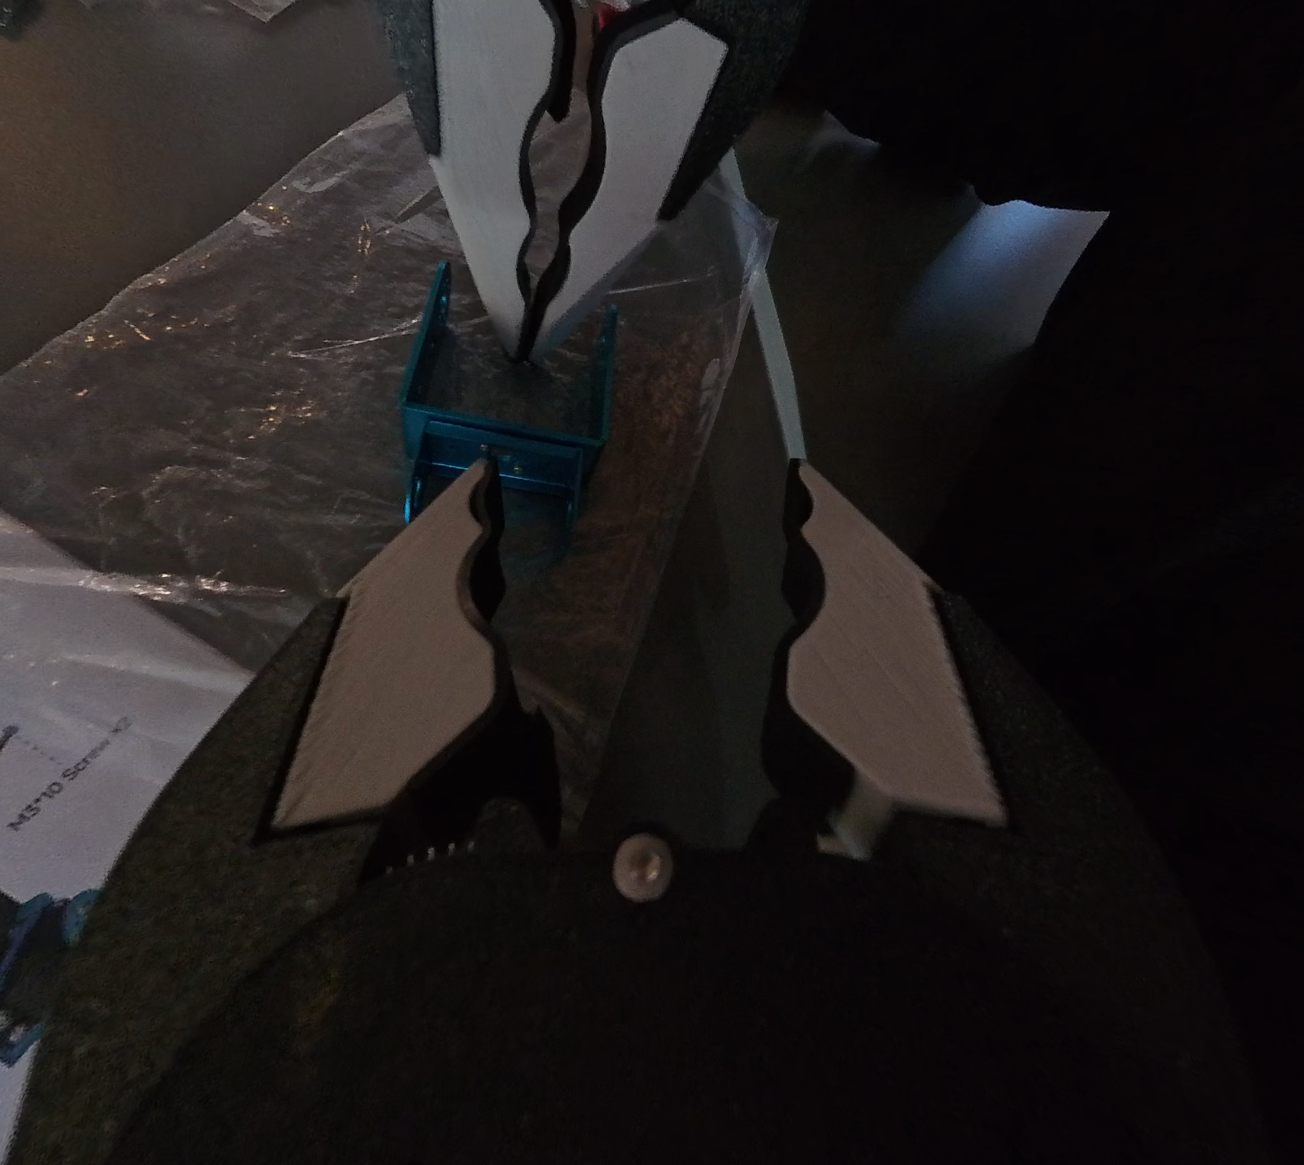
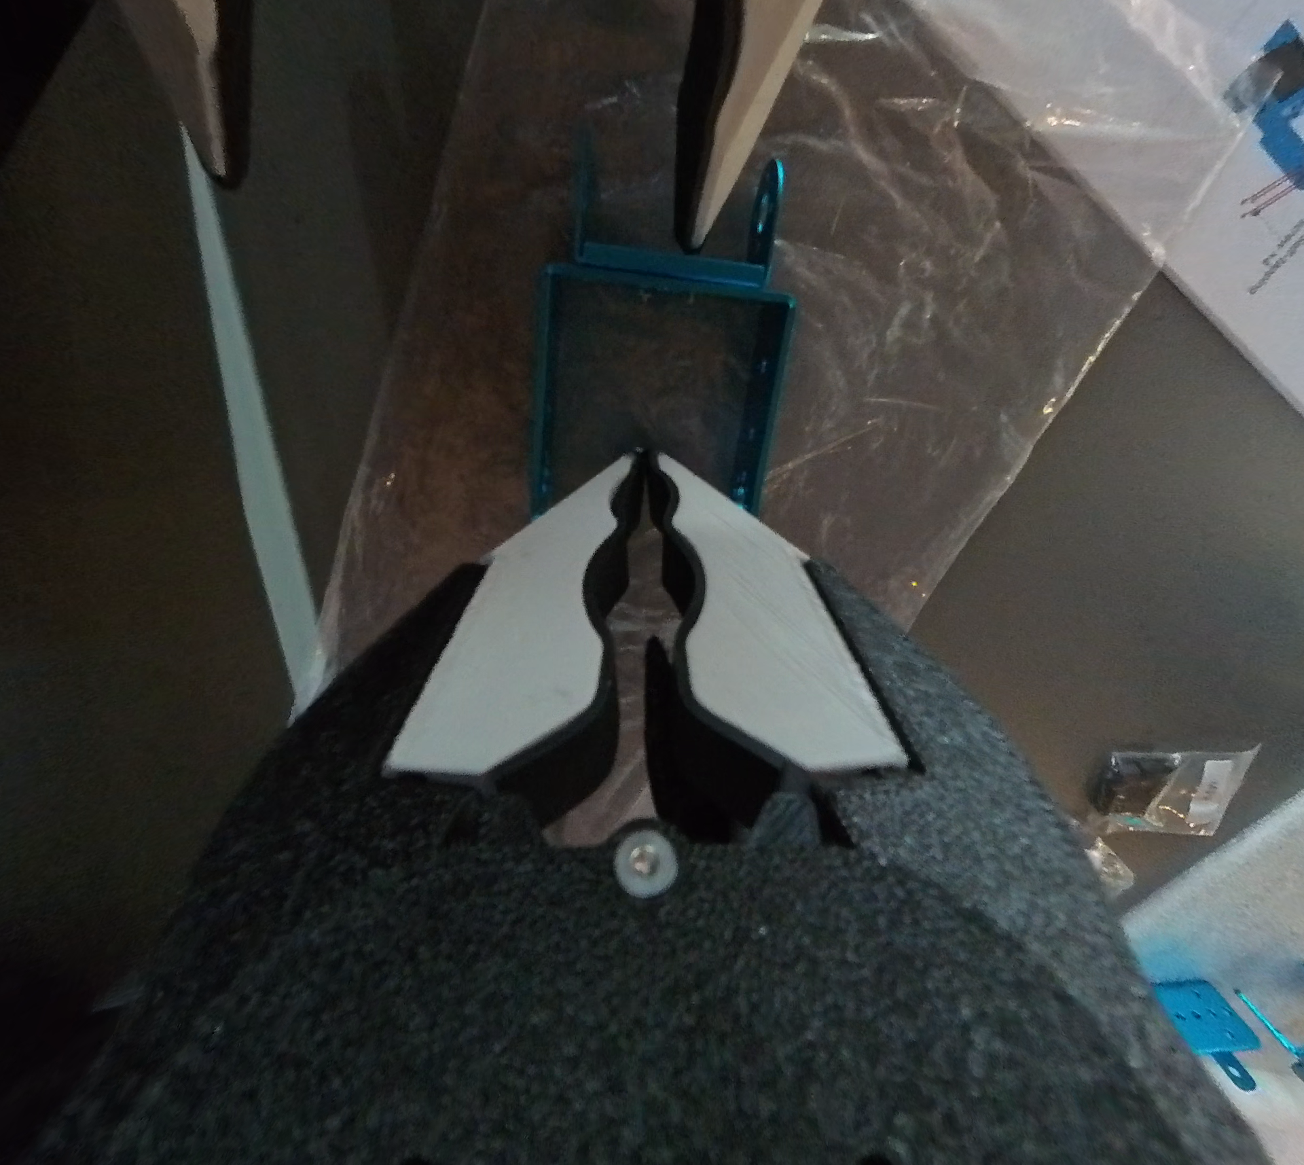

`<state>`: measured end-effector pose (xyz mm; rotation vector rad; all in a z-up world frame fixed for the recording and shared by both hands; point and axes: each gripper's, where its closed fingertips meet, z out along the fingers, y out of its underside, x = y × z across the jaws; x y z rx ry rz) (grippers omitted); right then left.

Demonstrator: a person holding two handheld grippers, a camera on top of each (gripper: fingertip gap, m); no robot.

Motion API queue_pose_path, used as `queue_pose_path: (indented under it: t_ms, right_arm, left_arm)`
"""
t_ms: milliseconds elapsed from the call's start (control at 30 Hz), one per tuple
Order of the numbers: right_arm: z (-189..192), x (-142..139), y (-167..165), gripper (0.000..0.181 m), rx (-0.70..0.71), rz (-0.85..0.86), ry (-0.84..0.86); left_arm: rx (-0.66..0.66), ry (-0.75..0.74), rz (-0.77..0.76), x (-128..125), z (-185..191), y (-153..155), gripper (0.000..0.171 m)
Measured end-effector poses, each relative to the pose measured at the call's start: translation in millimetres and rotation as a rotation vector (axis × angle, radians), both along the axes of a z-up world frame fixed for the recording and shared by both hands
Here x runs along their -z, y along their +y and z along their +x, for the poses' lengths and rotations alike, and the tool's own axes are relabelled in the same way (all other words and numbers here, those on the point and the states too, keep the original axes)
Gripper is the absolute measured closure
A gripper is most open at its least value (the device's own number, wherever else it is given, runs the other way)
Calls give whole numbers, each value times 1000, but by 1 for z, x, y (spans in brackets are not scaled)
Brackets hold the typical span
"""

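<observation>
Between both tools, a blue metal bracket (image 2: pixel 663 355) lies on clear plastic film (image 2: pixel 882 355). Left hand-held gripper (image 1: pixel 638 471) is wide; right hand-held gripper (image 2: pixel 643 456) is closed, pinching nothing visible. Slippery film may let the bracket slide.

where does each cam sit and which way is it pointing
Left wrist view: rides on the left gripper, open, looking along its fingers at the blue metal bracket on a clear plastic bag; the right gripper faces it, tips shut.
Right wrist view: rides on the right gripper, looking the opposite way over the blue metal bracket; the left gripper hangs from the top.
Shared: bracket, clear plastic bag, both grippers.
</observation>
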<state>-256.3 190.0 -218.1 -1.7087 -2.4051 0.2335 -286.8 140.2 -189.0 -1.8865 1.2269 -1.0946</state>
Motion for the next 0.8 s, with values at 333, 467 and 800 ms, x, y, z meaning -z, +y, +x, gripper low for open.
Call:
queue_pose_path:
  t_ms: [333,467,800]
  right_arm:
    - [-20,-22,2,181,-41,-43,275]
    - [-32,-29,2,181,-43,-67,396]
    - [-39,-22,-2,181,-49,-60,483]
  left_arm:
    - [7,11,-18,2,1,0,92]
    - [16,23,-39,4,2,-1,91]
    - [10,40,-76,7,3,2,85]
